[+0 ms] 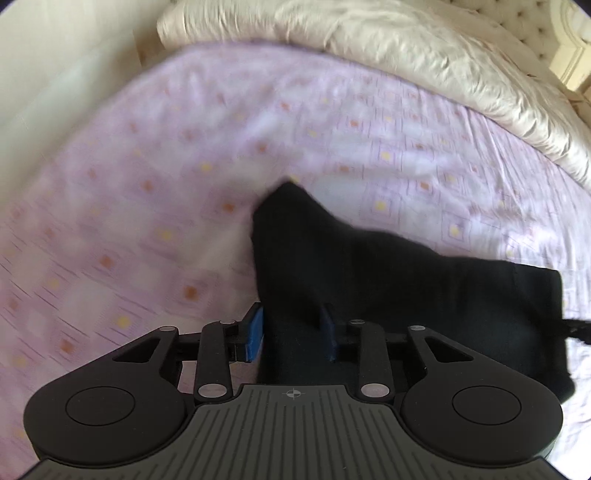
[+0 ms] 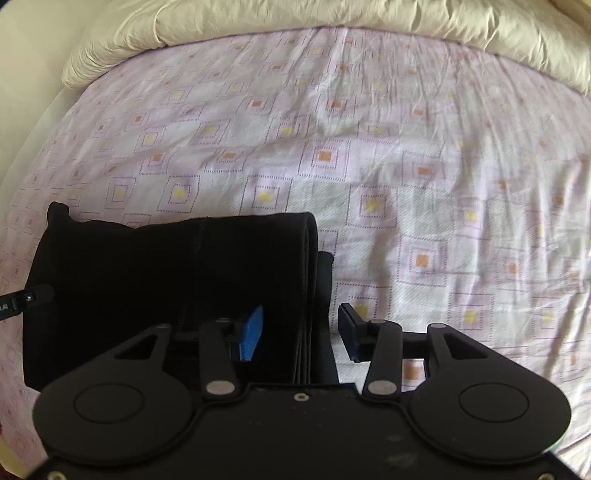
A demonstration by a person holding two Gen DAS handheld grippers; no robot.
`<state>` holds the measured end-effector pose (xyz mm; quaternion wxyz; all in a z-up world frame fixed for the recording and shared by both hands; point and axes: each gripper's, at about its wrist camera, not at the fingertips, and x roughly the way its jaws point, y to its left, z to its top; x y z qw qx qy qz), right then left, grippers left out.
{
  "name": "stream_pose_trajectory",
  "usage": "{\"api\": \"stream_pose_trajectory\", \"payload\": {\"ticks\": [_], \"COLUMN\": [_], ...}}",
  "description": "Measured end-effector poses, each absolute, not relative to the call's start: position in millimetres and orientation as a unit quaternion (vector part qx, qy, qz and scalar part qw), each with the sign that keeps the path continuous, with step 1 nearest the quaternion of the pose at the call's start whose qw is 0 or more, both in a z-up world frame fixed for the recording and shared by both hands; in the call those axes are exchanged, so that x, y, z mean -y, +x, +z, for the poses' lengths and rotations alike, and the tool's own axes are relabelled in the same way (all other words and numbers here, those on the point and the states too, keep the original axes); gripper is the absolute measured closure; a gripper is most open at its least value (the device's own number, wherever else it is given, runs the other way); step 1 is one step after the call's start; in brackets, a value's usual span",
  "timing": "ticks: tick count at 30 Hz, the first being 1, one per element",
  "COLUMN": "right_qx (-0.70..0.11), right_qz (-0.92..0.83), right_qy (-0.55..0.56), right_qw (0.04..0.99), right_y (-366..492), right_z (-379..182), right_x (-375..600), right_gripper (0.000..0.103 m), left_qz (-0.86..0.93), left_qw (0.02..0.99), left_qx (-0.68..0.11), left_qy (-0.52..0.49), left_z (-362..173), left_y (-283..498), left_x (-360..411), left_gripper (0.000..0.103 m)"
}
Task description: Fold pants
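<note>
Lilac-patterned bedsheet (image 2: 406, 166) under black pants (image 2: 147, 266): left gripper (image 1: 291, 334) clamps a raised fold, right gripper (image 2: 301, 332) gapes astride the stacked right-hand edge.

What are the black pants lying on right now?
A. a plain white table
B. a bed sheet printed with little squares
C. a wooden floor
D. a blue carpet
B: the black pants lie folded on a pale lilac bed sheet printed with small yellow and orange squares, and a cream duvet is bunched along its far edge.
</note>
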<state>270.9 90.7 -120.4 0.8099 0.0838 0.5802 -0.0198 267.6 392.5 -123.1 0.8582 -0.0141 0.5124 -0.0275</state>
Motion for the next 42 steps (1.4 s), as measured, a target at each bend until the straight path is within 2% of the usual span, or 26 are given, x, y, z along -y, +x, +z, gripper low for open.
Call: {"api": "stream_pose_trajectory", "payload": {"ticks": [4,5,6,7,11,14,21,23,29,37,42], "right_qx": [-0.528,-0.514,-0.507,-0.510,-0.537,-0.560,-0.561,-0.544,-0.517,-0.566,-0.551], "right_qz": [-0.039,-0.030,-0.018,-0.001,0.020,-0.003,0.008,0.013,0.052,0.031,0.010], "right_qy": [0.049,0.039,0.028,0.013,-0.029,-0.013,-0.028,-0.009,0.009,-0.028,-0.006], "right_qw": [0.847,0.857,0.861,0.860,0.843,0.828,0.827,0.839,0.854,0.823,0.834], "right_y": [264,264,266,271,295,308,318,311,258,209,208], "right_z": [-98,-95,-94,-95,-116,-136,-134,-121,-89,-118,-107], "right_x": [-99,-103,-107,-113,-128,-120,-128,-126,-127,-125,-117], "right_gripper": [0.055,0.063,0.075,0.100,0.102,0.103,0.102,0.096,0.095,0.095,0.089], "left_qz": [-0.031,-0.034,-0.038,-0.039,-0.036,-0.038,-0.044,-0.044,-0.070,-0.069,-0.052], "left_qw": [0.875,0.874,0.873,0.872,0.864,0.851,0.858,0.867,0.861,0.825,0.833], "left_qx": [-0.483,-0.485,-0.487,-0.488,-0.503,-0.524,-0.511,-0.497,-0.503,-0.561,-0.551], "left_qy": [-0.011,-0.010,-0.009,-0.007,0.007,0.012,0.021,0.012,0.017,0.016,0.001], "left_z": [-113,-114,-116,-119,-138,-155,-139,-127,-113,-148,-130], "left_y": [275,280,285,292,313,324,313,300,244,202,205], "left_x": [-391,-388,-386,-383,-379,-380,-381,-385,-371,-356,-353], "left_gripper": [0.071,0.071,0.071,0.071,0.071,0.070,0.072,0.072,0.072,0.072,0.072]}}
